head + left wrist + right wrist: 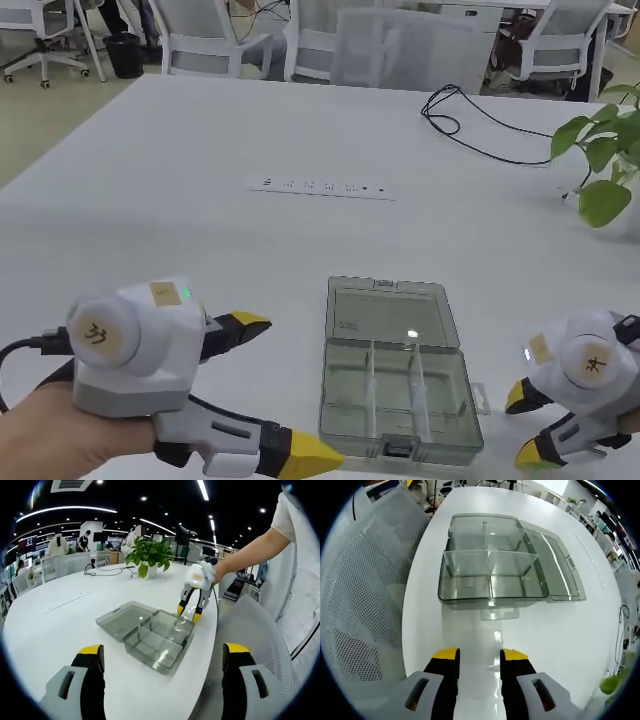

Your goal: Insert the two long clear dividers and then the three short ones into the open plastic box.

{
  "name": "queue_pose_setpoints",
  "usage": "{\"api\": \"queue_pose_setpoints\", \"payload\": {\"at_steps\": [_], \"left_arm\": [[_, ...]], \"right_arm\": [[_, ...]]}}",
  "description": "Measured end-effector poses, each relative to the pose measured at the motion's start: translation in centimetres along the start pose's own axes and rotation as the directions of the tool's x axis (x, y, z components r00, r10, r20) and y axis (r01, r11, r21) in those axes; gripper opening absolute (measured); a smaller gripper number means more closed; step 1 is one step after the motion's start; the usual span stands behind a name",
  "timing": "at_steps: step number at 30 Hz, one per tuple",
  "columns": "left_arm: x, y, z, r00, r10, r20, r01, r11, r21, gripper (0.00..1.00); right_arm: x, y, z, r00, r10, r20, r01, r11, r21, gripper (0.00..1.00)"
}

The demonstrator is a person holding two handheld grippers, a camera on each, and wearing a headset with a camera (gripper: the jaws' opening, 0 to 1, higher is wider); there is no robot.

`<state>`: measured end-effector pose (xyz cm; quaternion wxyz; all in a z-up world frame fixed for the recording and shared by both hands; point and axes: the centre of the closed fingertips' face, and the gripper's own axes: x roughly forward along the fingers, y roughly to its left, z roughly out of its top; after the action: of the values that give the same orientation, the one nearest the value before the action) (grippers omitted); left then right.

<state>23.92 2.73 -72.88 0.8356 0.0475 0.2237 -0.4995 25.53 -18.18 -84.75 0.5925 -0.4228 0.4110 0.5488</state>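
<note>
The clear plastic box (pixel 400 400) lies open near the table's front edge, its lid (pixel 390 315) folded flat on the far side. Two long clear dividers (pixel 372 390) stand upright inside it, side by side. A short clear piece (pixel 499 614) lies flat on the table against the box wall that faces my right gripper. My right gripper (pixel 479 655) is open, a little short of that piece, with nothing between its jaws. In the head view it (pixel 528 425) sits to the right of the box. My left gripper (pixel 285 390) is wide open left of the box, holding nothing.
A white power strip (pixel 320 187) lies mid-table and a black cable (pixel 470 115) loops at the far right. A potted plant (pixel 605 150) stands at the right edge. Office chairs (pixel 210 40) line the far side, and a mesh chair (pixel 365 580) is by the near edge.
</note>
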Motion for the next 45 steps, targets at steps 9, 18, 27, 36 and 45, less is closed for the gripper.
{"api": "queue_pose_setpoints", "payload": {"at_steps": [9,18,27,36,45], "left_arm": [[0.0,0.3,1.6,0.9991,0.013,0.04,-0.012,0.999,-0.032,1.0],[0.0,0.6,4.8,0.9936,0.026,0.11,-0.009,0.988,-0.155,0.94],[1.1,-1.7,7.1,0.986,-0.055,0.158,0.103,0.944,-0.314,0.87],[3.7,-4.7,8.8,0.9745,-0.141,0.175,0.204,0.88,-0.428,0.74],[5.5,-6.0,9.4,0.9682,-0.182,0.172,0.246,0.817,-0.522,0.52]], "right_arm": [[-3.2,-0.9,0.6,0.996,-0.083,0.034,0.083,0.997,0.01,0.33],[-7.4,-1.8,3.1,0.981,-0.174,0.085,0.176,0.984,-0.015,0.33],[-11.2,-1.3,7.0,0.9613,-0.234,0.146,0.242,0.969,-0.042,0.33],[-13.3,0.1,10.9,0.9461,-0.265,0.186,0.285,0.954,-0.091,0.33],[-14.3,0.9,13.3,0.9366,-0.277,0.214,0.305,0.946,-0.108,0.33]]}}
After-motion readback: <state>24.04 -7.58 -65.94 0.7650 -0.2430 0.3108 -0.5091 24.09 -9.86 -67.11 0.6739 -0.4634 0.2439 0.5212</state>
